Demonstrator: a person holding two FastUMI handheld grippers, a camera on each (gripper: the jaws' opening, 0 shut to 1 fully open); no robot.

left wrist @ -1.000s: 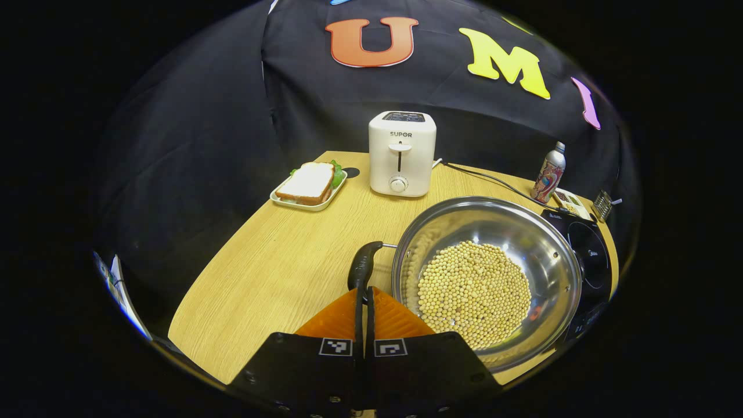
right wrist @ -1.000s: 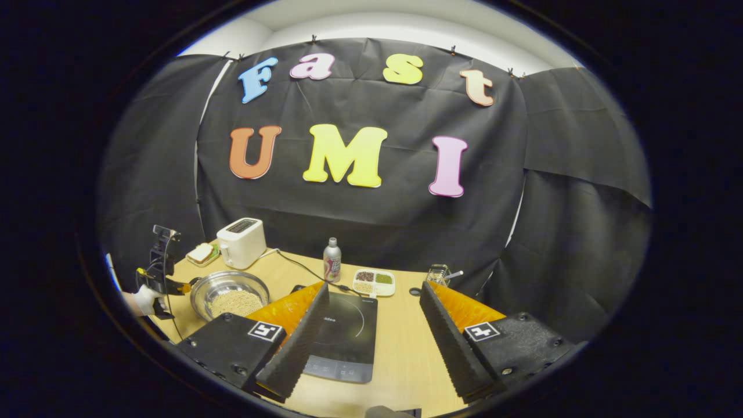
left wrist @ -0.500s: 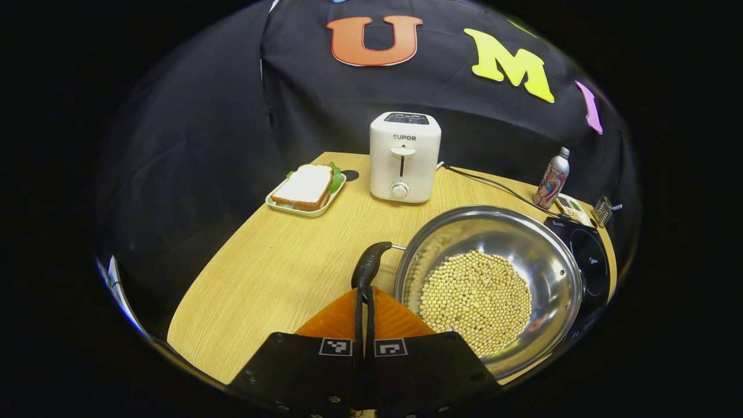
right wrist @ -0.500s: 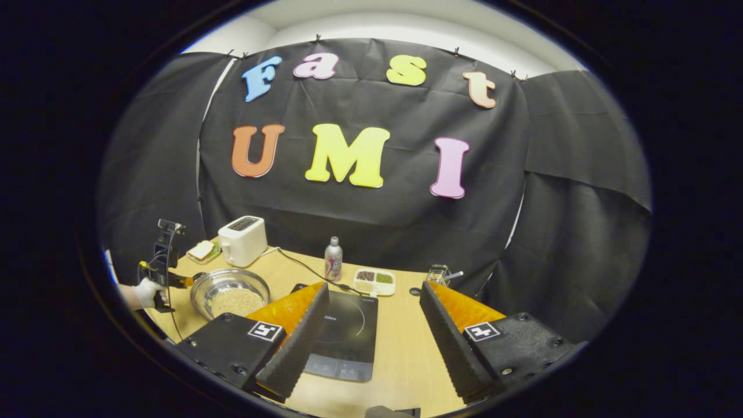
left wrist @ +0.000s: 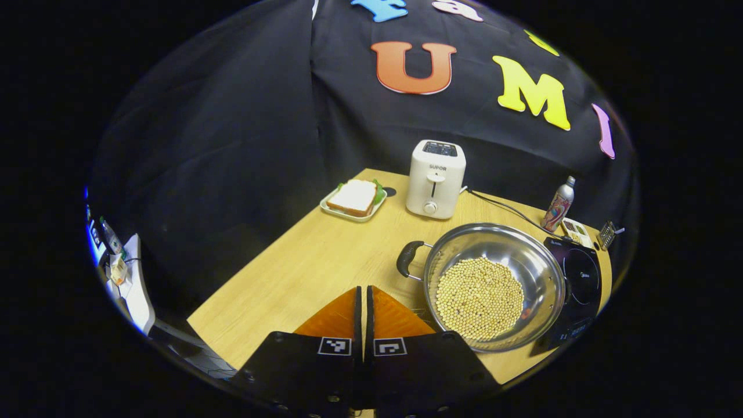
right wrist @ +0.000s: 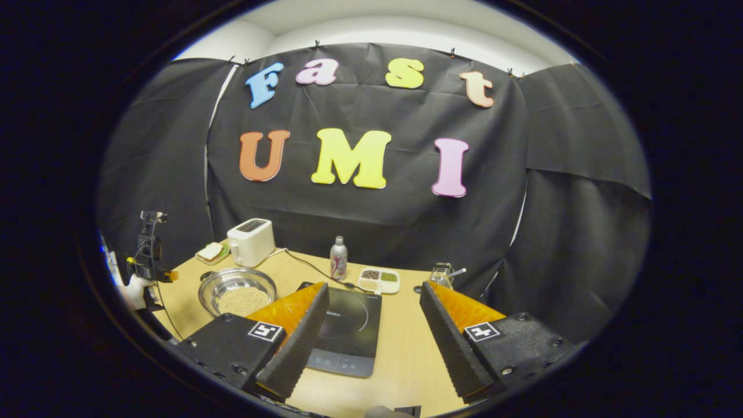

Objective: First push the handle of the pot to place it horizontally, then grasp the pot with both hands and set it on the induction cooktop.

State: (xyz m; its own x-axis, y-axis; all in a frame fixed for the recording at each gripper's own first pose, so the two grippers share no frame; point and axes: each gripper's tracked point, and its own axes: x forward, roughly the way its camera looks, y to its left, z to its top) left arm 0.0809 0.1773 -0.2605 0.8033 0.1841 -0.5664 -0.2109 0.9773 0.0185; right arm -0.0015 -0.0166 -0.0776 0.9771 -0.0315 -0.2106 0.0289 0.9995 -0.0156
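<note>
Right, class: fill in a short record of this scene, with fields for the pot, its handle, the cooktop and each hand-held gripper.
pot: steel pot holding pale beans, on the table
handle: black handle on the pot's left side, untouched
cooktop: black induction cooktop right of the pot, bare
left hand-held gripper: shut, apart from the handle
right hand-held gripper: open, above the cooktop

pot (left wrist: 493,284) left of induction cooktop (right wrist: 345,325), toaster (left wrist: 435,179) behind pot
</note>
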